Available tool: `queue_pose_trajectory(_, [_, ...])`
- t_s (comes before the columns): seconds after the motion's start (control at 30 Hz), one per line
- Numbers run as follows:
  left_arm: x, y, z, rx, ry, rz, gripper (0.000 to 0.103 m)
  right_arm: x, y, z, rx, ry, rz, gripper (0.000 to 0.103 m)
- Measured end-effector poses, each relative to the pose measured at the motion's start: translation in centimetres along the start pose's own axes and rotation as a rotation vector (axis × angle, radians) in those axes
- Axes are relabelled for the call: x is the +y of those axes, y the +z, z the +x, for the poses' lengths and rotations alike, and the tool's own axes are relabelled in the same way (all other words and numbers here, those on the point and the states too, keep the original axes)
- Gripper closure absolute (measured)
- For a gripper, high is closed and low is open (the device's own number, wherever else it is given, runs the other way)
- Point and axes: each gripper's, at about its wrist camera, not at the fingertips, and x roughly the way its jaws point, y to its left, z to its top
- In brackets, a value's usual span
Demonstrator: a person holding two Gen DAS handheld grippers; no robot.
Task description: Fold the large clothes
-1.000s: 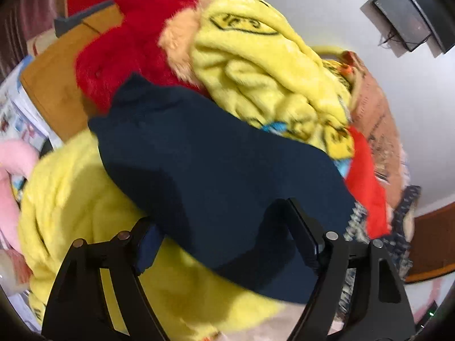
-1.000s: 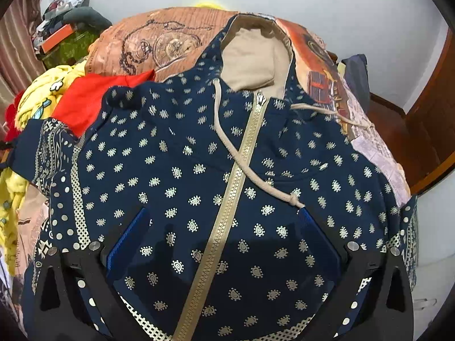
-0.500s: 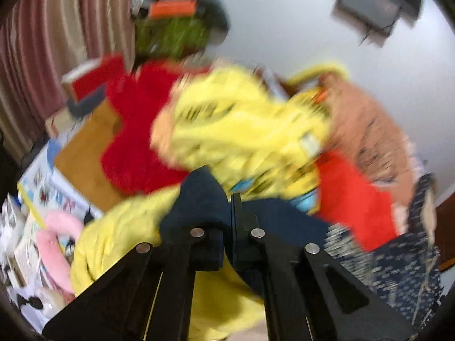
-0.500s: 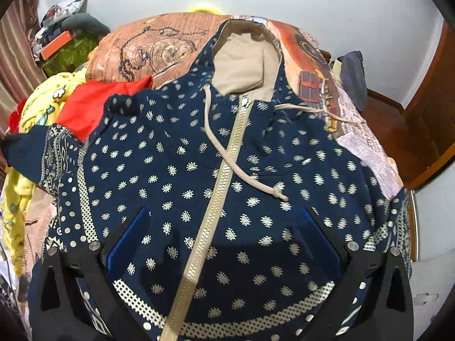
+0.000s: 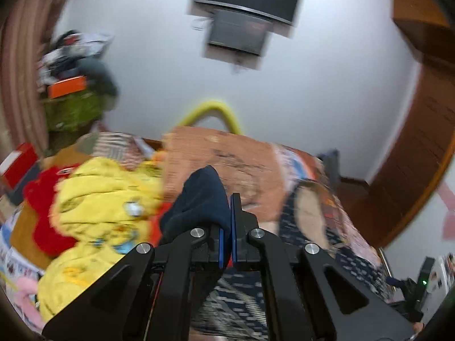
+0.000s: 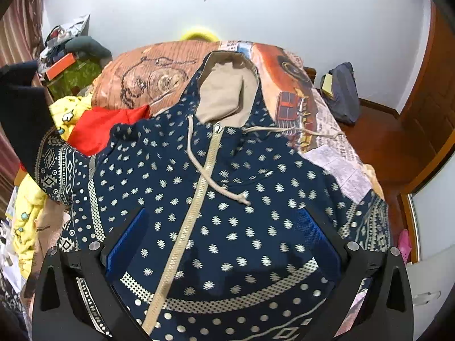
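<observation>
A navy hooded jacket (image 6: 241, 184) with a pale dot pattern, beige zip and beige hood lining lies face up on the bed. My right gripper (image 6: 221, 213) hovers open just above its lower front, nothing between the blue pads. My left gripper (image 5: 226, 207) is shut on the plain navy sleeve cuff (image 5: 199, 199), held up in the air over the bed. In the right wrist view that raised sleeve (image 6: 57, 164) climbs out of the left edge. The rest of the left arm is hidden there.
A heap of yellow fleece (image 5: 99, 199) and red cloth (image 6: 105, 125) lies left of the jacket on the printed bedspread (image 6: 159, 68). Boxes and clutter (image 6: 74, 76) stand far left. A dark bag (image 6: 341, 93) and a wooden door (image 6: 438, 99) are at right.
My left gripper closed on the navy cuff, then rose and swung with it toward the jacket's body. The right gripper lifted a little, showing more of the jacket.
</observation>
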Motion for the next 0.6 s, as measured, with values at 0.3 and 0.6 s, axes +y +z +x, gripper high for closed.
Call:
queue_pose_trajectory(0.3, [-14.8, -5.1, 7.3, 0.213, -0.159, 0.166, 0.100, -2.6, -0.3, -2.1, -0.044, 0.003, 0.009, 0.000])
queue_pose_trajectory(0.6, [-23.3, -15.3, 13.5, 0.480, -0.221, 0.301, 0.100, -6.3, -2.0, -2.2, -0.015, -0.047, 0.046, 0.000])
